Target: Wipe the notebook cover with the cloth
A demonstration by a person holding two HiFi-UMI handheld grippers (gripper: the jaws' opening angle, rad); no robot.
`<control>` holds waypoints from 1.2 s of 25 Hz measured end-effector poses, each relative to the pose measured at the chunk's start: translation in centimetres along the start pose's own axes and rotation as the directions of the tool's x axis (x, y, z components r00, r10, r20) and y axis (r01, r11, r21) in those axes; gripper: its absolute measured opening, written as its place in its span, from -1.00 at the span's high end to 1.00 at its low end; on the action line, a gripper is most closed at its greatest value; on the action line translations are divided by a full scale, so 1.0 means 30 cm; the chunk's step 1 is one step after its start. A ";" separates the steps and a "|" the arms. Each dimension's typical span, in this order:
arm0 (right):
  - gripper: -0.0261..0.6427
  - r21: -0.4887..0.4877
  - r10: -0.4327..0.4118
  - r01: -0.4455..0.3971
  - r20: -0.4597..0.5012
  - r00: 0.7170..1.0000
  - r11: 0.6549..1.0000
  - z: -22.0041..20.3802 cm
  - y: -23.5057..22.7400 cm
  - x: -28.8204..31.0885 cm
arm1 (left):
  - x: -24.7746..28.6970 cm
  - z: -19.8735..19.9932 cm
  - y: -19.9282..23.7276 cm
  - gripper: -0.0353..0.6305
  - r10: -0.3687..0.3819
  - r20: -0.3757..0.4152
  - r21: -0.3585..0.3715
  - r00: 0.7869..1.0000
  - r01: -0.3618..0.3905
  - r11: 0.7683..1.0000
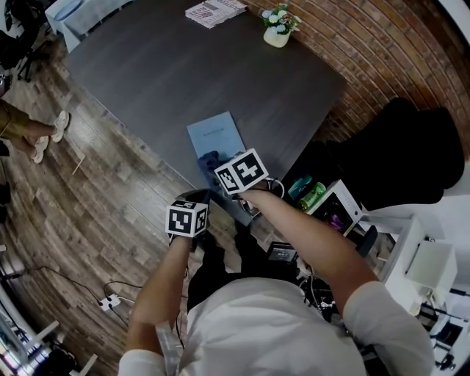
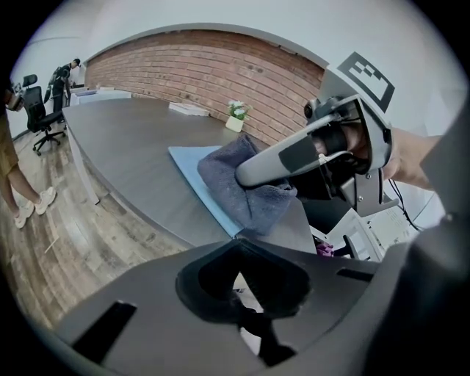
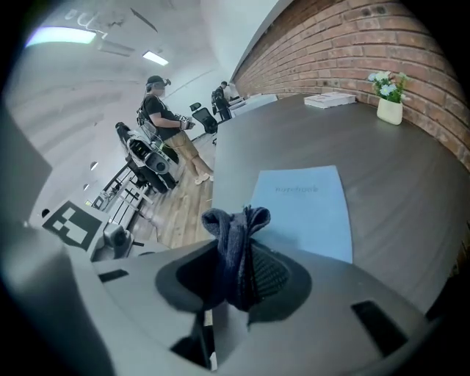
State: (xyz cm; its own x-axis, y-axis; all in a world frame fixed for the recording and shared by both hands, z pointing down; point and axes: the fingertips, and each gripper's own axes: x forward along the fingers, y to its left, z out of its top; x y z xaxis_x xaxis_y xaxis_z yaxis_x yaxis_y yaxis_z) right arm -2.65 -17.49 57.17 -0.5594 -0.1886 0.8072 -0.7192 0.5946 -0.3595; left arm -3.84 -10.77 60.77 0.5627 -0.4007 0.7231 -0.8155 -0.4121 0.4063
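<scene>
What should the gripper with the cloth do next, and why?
Probably slide the cloth forward across the notebook. The right gripper has its jaws shut on the cloth, and the left gripper view shows the cloth resting on the notebook's near end. Most of the blue cover lies bare ahead of it, so a forward stroke looks like the move.

Beyond the notebook (image 1: 217,134) the bench (image 1: 147,81) lies bare and open up to its far edge, where a flower pot (image 1: 278,28) and a stack of papers (image 1: 214,11) stand. A brick wall (image 1: 382,51) closes its right side, and boxes and gear (image 1: 334,209) crowd the near corner.
</scene>
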 end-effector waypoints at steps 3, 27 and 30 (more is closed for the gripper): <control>0.59 0.006 0.010 -0.010 -0.015 1.000 1.000 -0.021 0.015 0.028 | 0.022 -0.026 -0.006 0.88 -0.005 -0.029 0.015 1.000 0.005 1.000; 0.59 0.072 -0.052 0.055 -0.033 0.998 0.996 -0.092 -0.172 -0.024 | 0.056 -0.042 0.001 0.88 -0.021 -0.078 -0.027 0.997 0.019 0.999; 0.58 0.081 -0.071 0.074 -0.034 0.997 0.994 -0.104 -0.209 -0.047 | 0.052 -0.042 0.003 0.88 -0.021 -0.071 -0.026 0.997 0.019 0.999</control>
State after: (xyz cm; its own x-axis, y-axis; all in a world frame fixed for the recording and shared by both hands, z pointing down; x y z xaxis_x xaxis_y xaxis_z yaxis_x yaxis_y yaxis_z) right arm 3.95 -18.51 59.74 -0.4925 -0.2035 0.8462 -0.7893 0.5142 -0.3356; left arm -3.20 -10.41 62.64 0.5682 -0.3327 0.7526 -0.8081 -0.3978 0.4343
